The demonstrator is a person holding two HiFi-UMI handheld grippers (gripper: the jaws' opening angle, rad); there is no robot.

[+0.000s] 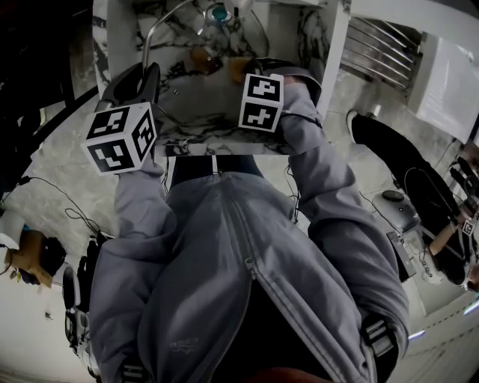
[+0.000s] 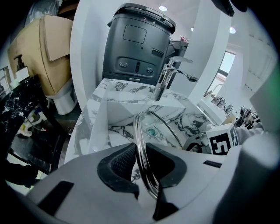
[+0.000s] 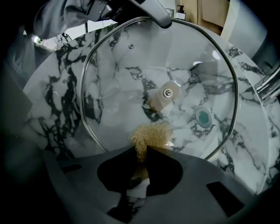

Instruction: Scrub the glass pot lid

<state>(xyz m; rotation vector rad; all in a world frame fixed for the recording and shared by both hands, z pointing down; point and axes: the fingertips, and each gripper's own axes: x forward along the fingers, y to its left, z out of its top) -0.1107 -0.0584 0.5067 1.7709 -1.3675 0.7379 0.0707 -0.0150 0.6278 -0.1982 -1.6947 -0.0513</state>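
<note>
One glass lid (image 3: 131, 78), one scrubber (image 3: 151, 135), two grippers over one sink (image 3: 57, 105).
We clamp our left gripper (image 2: 142, 175) on the lid's rim, at twelve o'clock in the right gripper view, holding it above the sink. Our right gripper (image 3: 142, 153) pinches the tan scrubber at the lid's six o'clock. The single drain (image 3: 203, 117) shows through the glass at four o'clock.

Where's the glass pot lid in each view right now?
Head view: glass pot lid at top, left of centre, a thin rim arc.
Left gripper view: lid edge-on, bottom centre, rim between the jaws.
Right gripper view: lid face-on, filling the centre, behind the scrubber.
Shared landmark: teal sink drain.
</note>
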